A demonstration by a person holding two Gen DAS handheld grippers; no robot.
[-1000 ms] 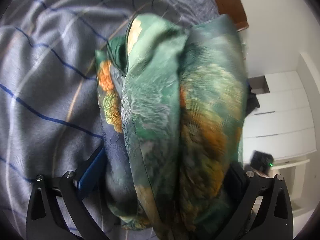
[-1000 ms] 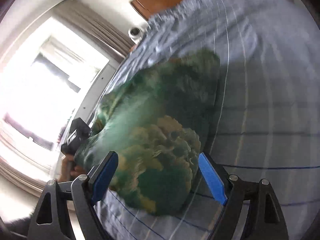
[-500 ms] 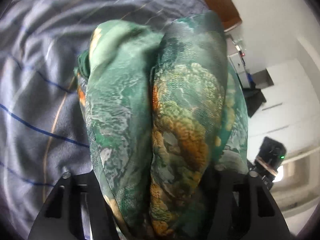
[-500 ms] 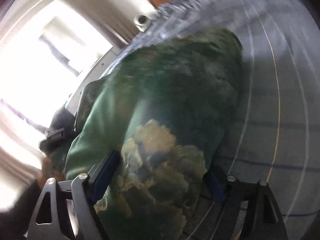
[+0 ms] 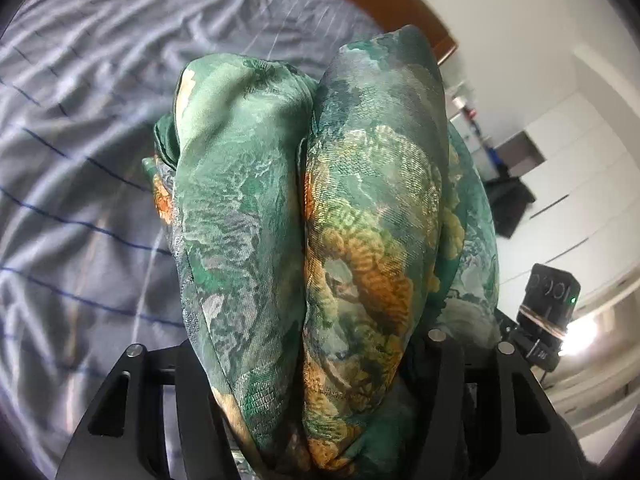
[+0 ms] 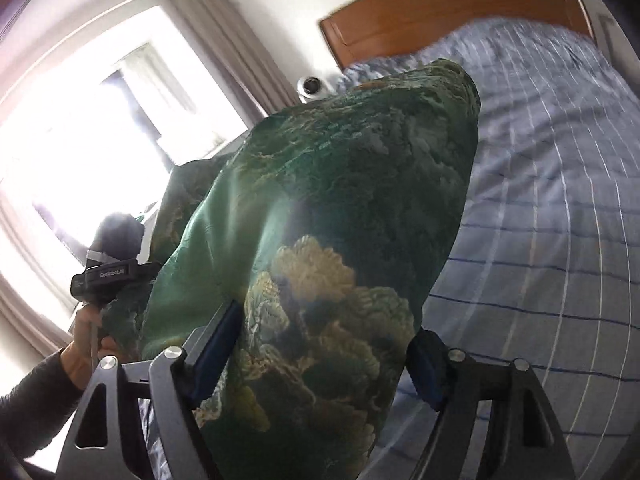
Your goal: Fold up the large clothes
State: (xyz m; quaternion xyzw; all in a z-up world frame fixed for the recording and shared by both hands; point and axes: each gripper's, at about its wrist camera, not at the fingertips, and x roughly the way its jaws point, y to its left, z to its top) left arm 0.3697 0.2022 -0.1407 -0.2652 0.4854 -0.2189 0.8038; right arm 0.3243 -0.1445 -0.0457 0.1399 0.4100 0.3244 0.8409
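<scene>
A green garment with orange and pale floral print [image 5: 312,216] is bunched into thick folds and held up above the bed. My left gripper [image 5: 308,364] is shut on the garment; the cloth hides its fingertips. My right gripper [image 6: 324,344] is also closed on a thick wad of the same garment [image 6: 332,216], which fills the gap between its blue pads [image 6: 218,340]. The left gripper's body [image 6: 108,272] and the hand holding it show at the left of the right wrist view. The right gripper's body [image 5: 548,296] shows at the right of the left wrist view.
The bed below has a grey-blue sheet with blue and white stripes [image 5: 80,184], also in the right wrist view [image 6: 552,216]. A wooden headboard [image 6: 440,12] stands at the far end. A bright window with curtains [image 6: 92,128] is on the left. White cabinets [image 5: 572,184] are on the right.
Both grippers have closed further on the garment and lifted it off the bed. The views have tilted up, showing more headboard, wall and window.
</scene>
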